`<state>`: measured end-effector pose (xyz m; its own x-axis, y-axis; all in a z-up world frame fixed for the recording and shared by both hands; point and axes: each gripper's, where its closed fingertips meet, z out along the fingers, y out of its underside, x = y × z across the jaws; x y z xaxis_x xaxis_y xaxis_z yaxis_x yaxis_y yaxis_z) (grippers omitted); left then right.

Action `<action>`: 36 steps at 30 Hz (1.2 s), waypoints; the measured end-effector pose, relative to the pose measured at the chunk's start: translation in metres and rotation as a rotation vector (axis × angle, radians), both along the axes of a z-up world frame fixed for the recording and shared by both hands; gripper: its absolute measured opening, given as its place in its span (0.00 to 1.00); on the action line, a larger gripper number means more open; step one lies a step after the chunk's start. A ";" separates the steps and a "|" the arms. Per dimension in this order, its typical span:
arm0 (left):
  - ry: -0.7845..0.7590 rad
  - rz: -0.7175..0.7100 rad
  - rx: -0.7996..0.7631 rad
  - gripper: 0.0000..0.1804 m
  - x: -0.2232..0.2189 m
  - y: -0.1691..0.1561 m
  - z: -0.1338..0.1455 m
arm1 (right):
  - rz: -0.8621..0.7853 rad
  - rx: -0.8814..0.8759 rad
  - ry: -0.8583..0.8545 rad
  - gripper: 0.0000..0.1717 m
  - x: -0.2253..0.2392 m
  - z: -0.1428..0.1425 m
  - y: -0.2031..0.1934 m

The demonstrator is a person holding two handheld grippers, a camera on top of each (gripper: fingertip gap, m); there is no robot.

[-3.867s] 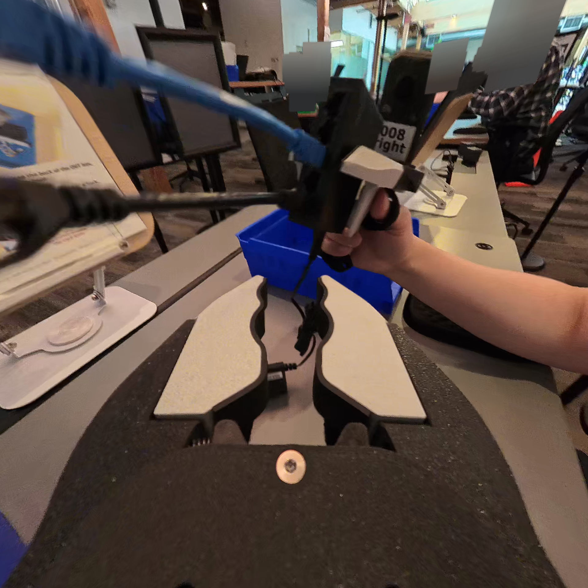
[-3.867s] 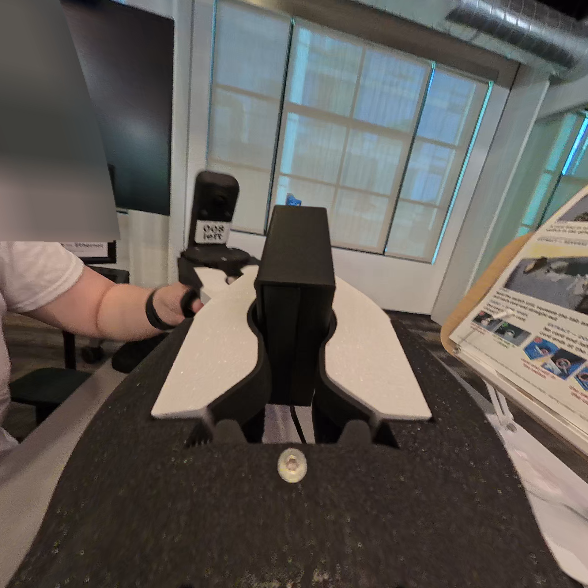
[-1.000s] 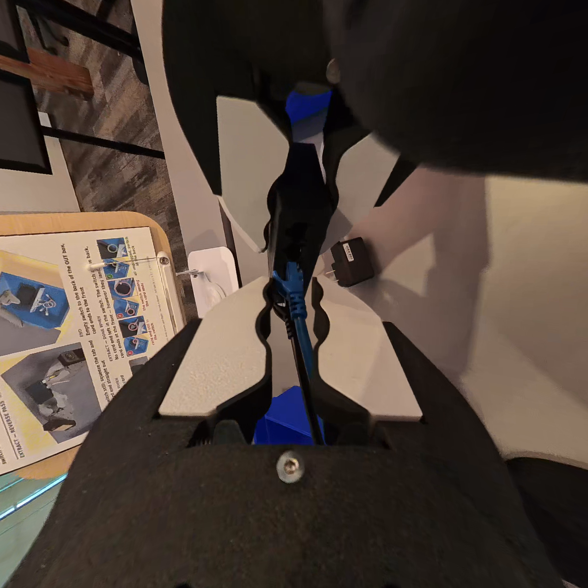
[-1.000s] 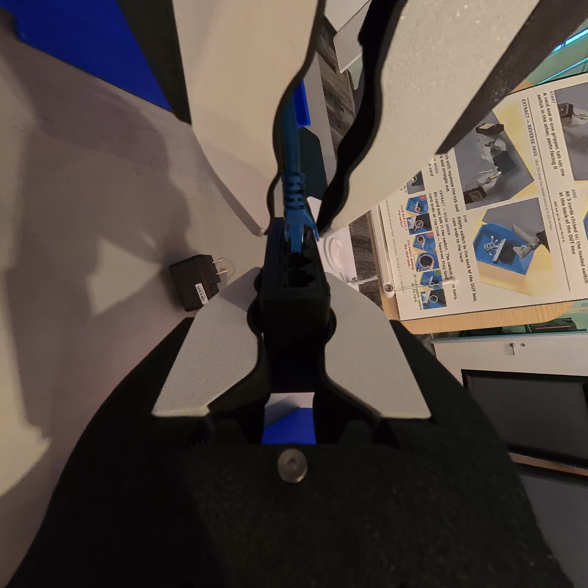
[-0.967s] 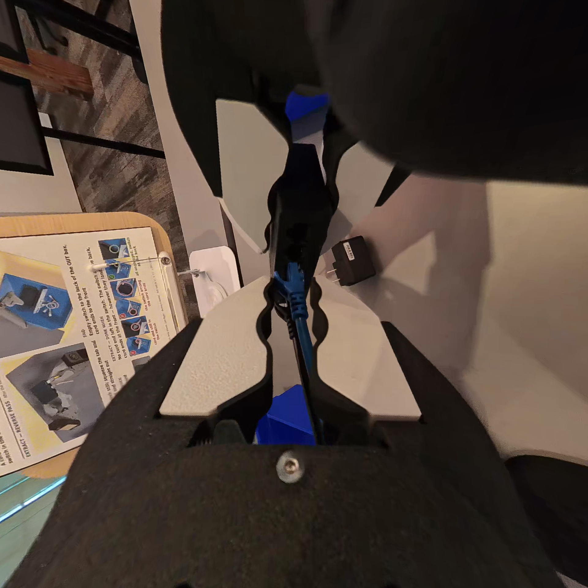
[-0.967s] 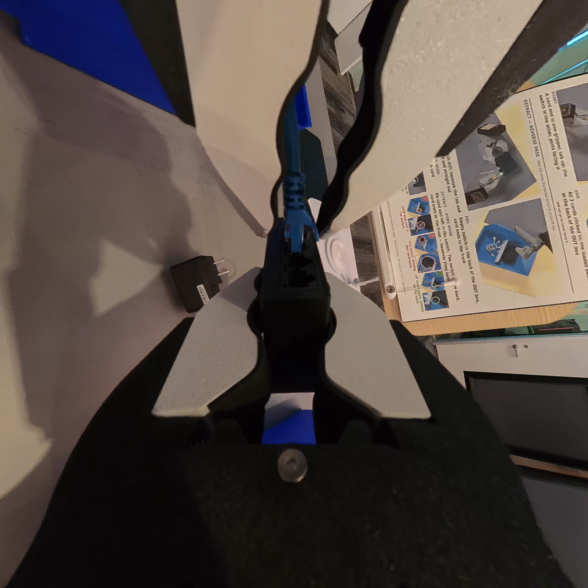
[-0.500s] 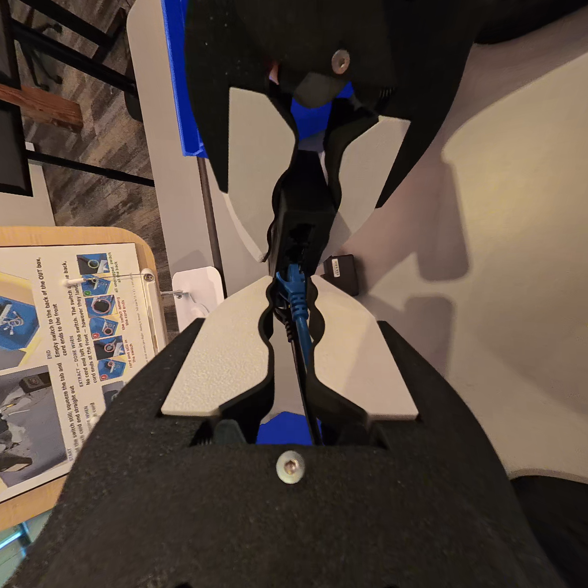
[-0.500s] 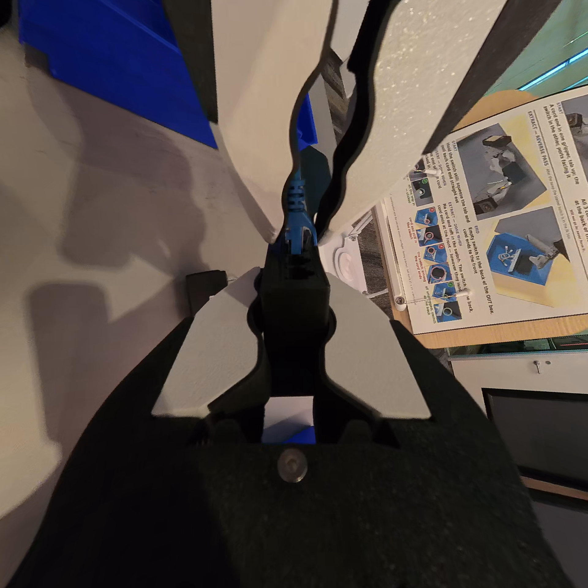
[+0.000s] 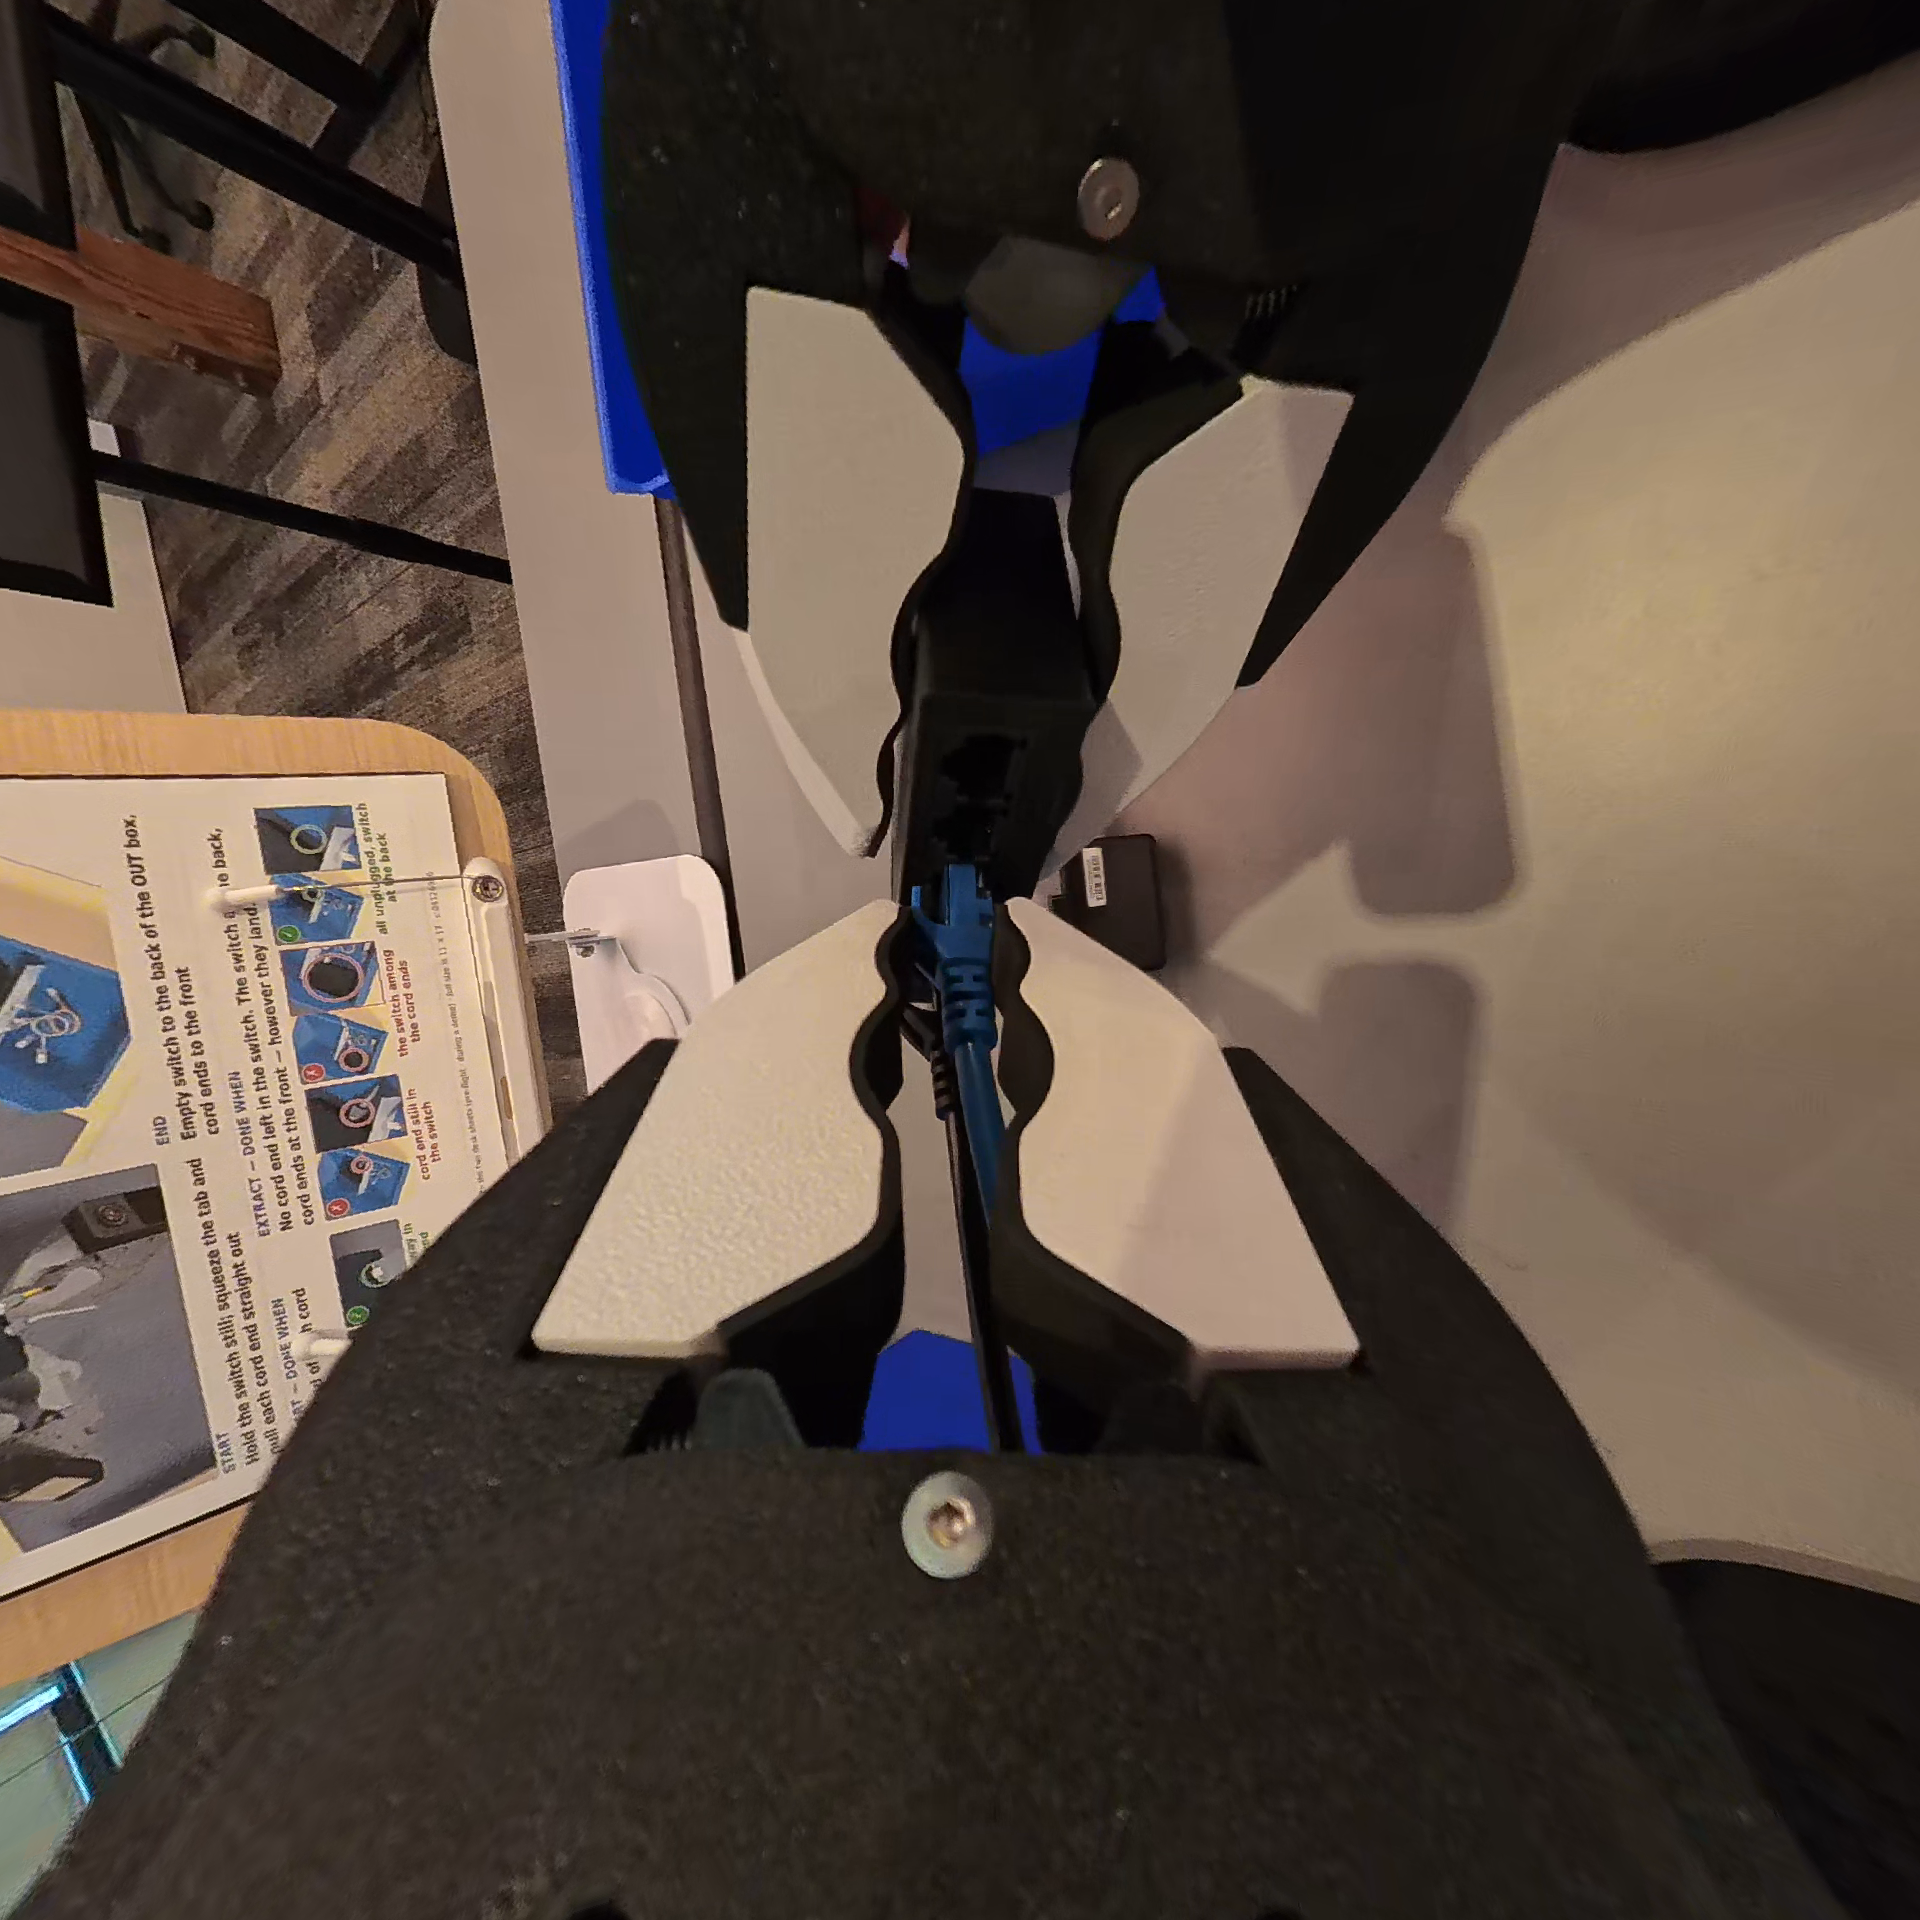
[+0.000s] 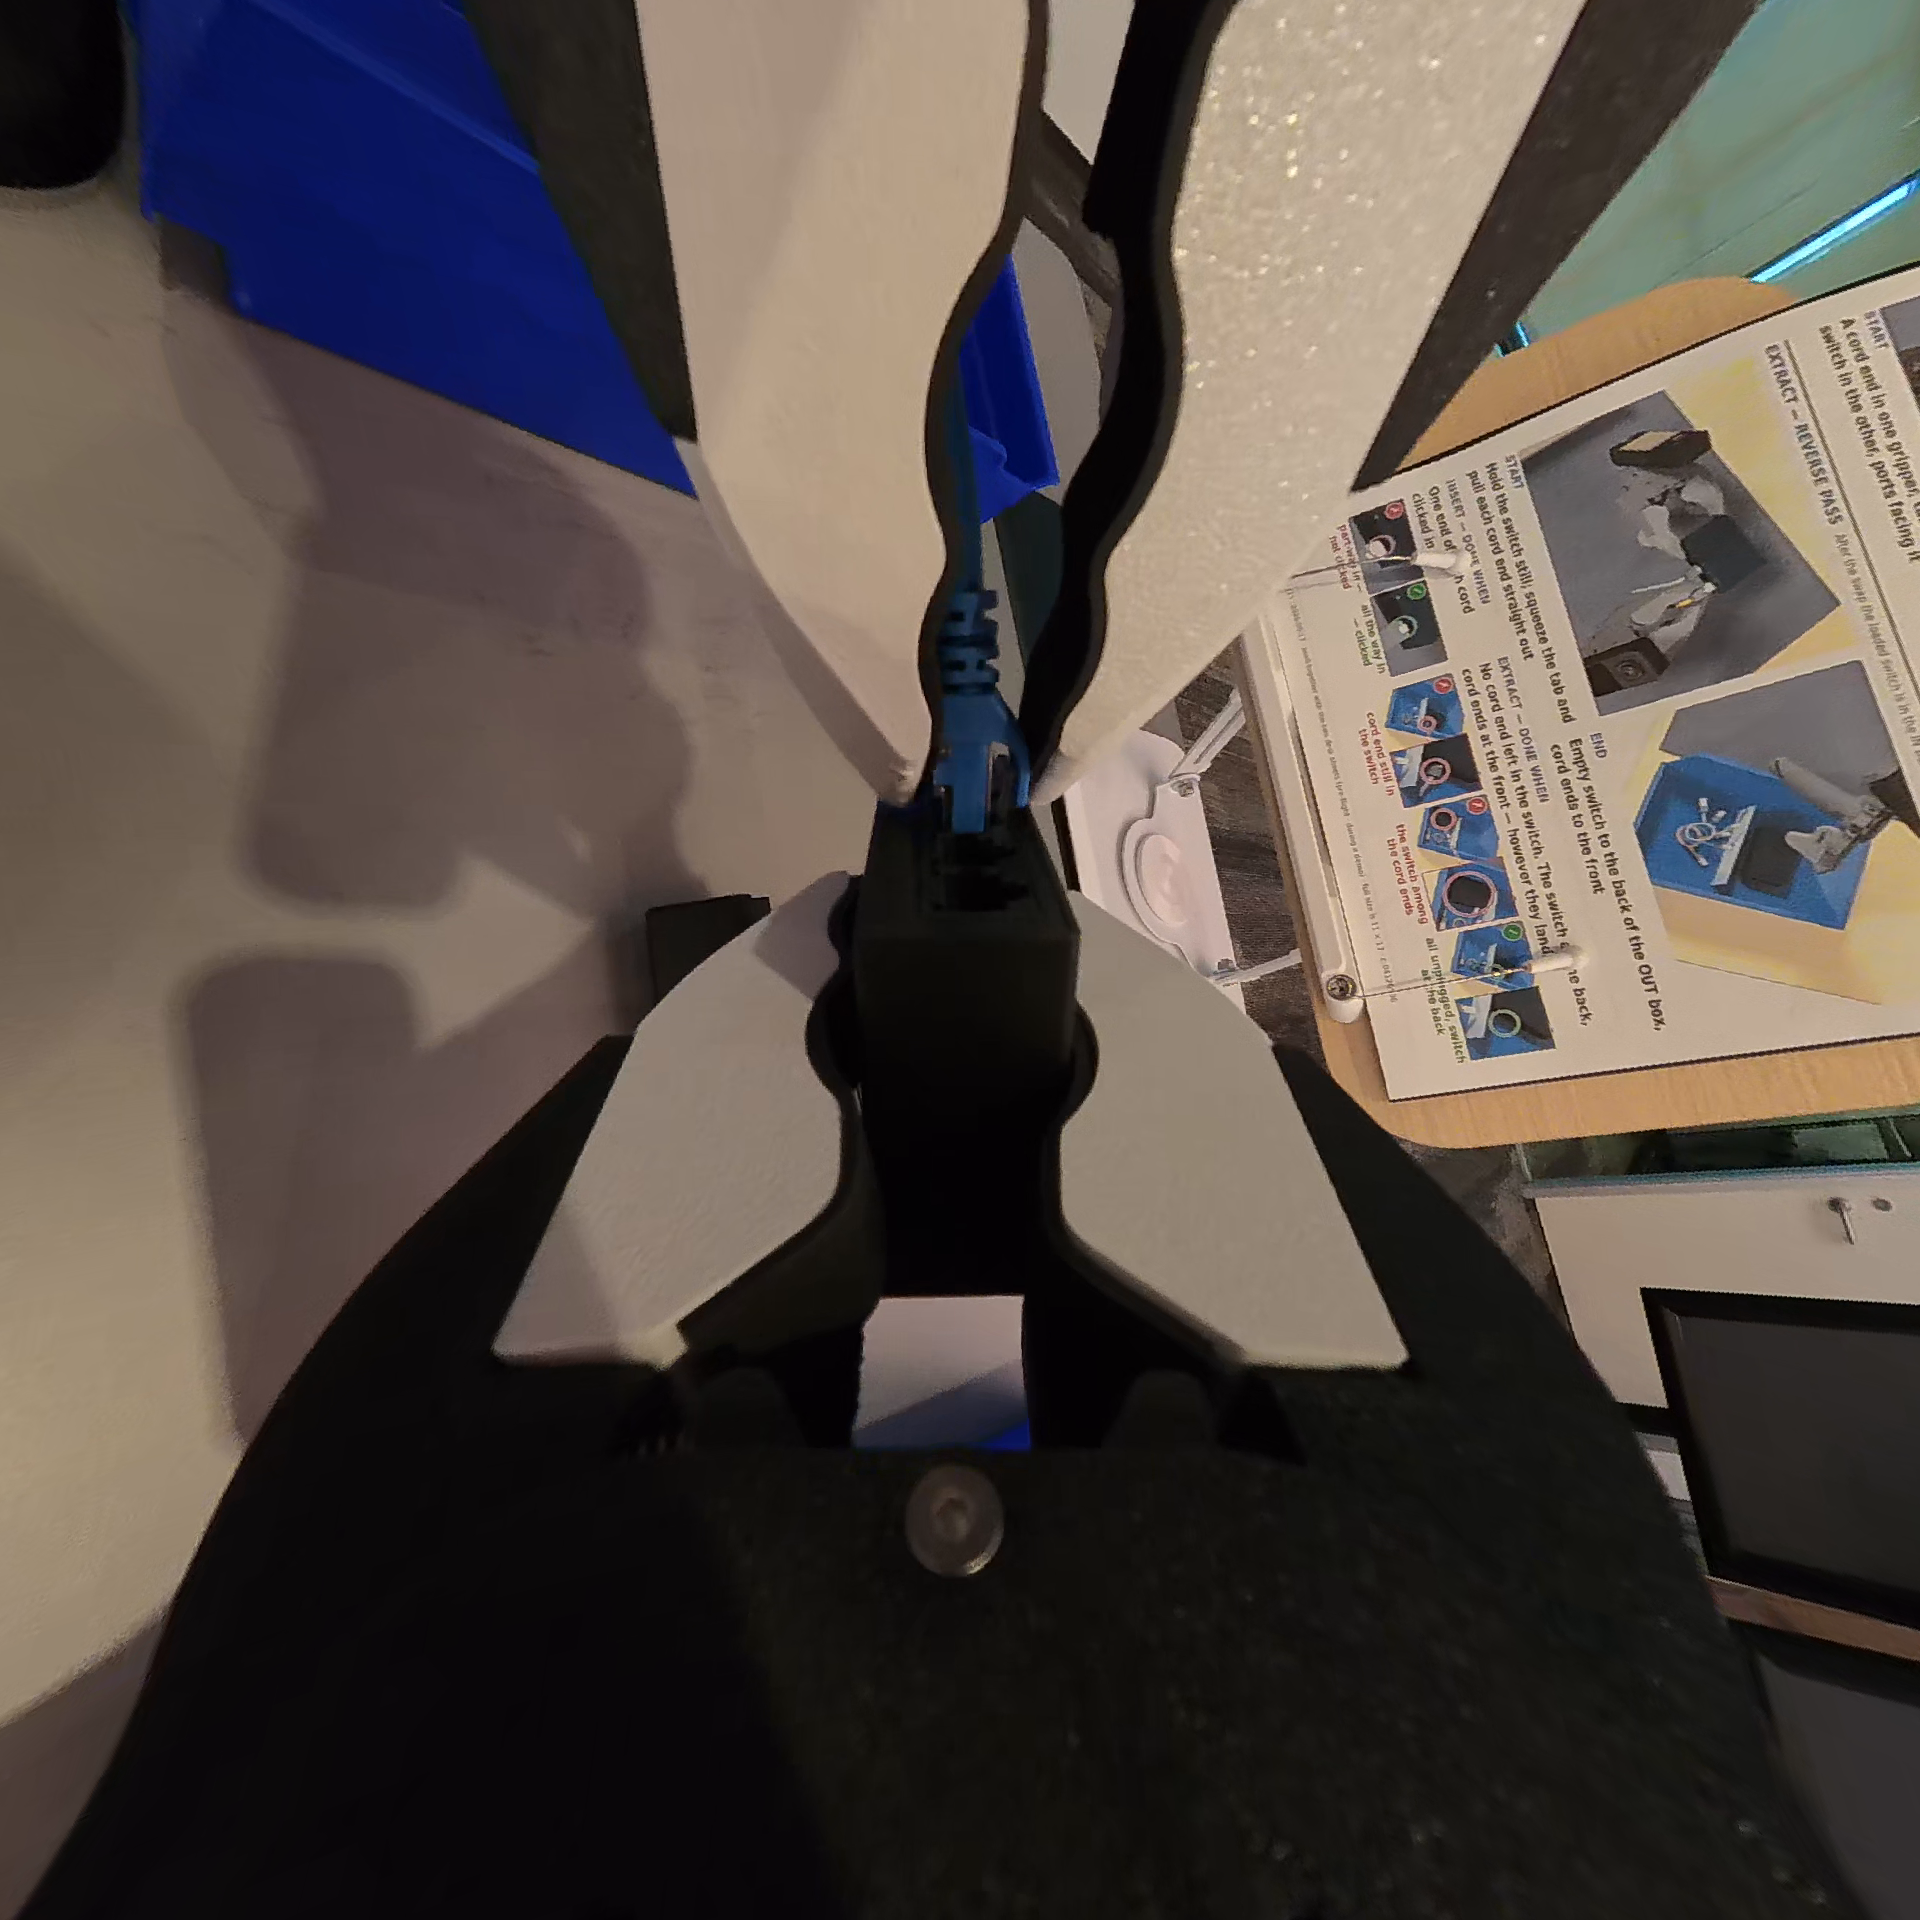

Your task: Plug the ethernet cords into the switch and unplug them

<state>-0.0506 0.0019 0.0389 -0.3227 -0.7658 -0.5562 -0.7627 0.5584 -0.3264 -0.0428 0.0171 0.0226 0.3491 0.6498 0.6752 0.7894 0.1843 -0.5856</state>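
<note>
- The left gripper (image 9: pixel 951 914) is clenched on the blue plug (image 9: pixel 961 940), its tip in the lowest port of the switch (image 9: pixel 987 727).
- The right gripper (image 10: pixel 961 925) grasps the black switch, held over the table (image 9: pixel 1558 935), facing the left one.
- An adapter (image 9: pixel 1117 899) lies below.
</note>
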 end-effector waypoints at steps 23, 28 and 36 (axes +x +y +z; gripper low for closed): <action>-0.083 -0.124 0.020 0.08 -0.003 -0.009 0.007 | 0.046 -0.026 0.017 0.17 -0.005 0.003 -0.009; -0.062 -0.119 -0.005 0.07 -0.004 -0.010 0.005 | 0.051 -0.035 0.015 0.17 -0.006 0.002 -0.010; -0.070 -0.096 -0.055 0.07 -0.002 -0.013 0.008 | 0.062 -0.035 0.023 0.17 -0.005 0.005 -0.012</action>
<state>-0.0530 -0.0108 0.0468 -0.3579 -0.7635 -0.5376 -0.6809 0.6073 -0.4094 -0.0480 0.0049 0.0278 0.3230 0.6936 0.6439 0.7633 0.2113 -0.6105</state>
